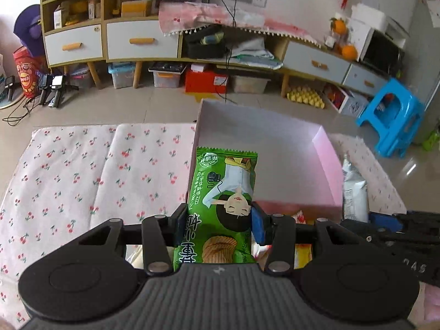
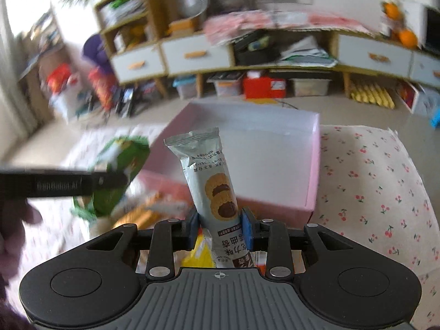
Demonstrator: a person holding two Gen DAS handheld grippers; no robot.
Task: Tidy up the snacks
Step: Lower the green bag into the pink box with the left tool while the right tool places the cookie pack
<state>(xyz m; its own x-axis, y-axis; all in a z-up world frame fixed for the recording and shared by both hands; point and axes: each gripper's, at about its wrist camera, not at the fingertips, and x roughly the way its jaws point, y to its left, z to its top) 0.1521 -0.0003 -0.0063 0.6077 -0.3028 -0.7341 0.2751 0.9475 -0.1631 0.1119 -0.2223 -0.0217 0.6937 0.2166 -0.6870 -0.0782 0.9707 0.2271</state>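
Note:
My left gripper (image 1: 220,220) is shut on a green chip packet (image 1: 225,176), its blue pads pressing both sides; the packet's top points toward an open pink box (image 1: 327,165) with a bare inside. My right gripper (image 2: 220,228) is shut on a grey-blue cookie packet (image 2: 211,176), held upright in front of the same box (image 2: 313,165). In the left wrist view the right gripper (image 1: 368,217) and its packet (image 1: 354,189) show at the right edge. The right wrist view shows the left gripper (image 2: 115,181) and the green packet (image 2: 118,165), blurred, at the left.
Loose snack packets (image 2: 145,214) lie in a heap under both grippers, just before the box. A cherry-print cloth (image 1: 82,178) covers the table. Across the floor stand a low cabinet (image 1: 143,44) and a blue stool (image 1: 390,118). A hand (image 2: 16,220) shows at far left.

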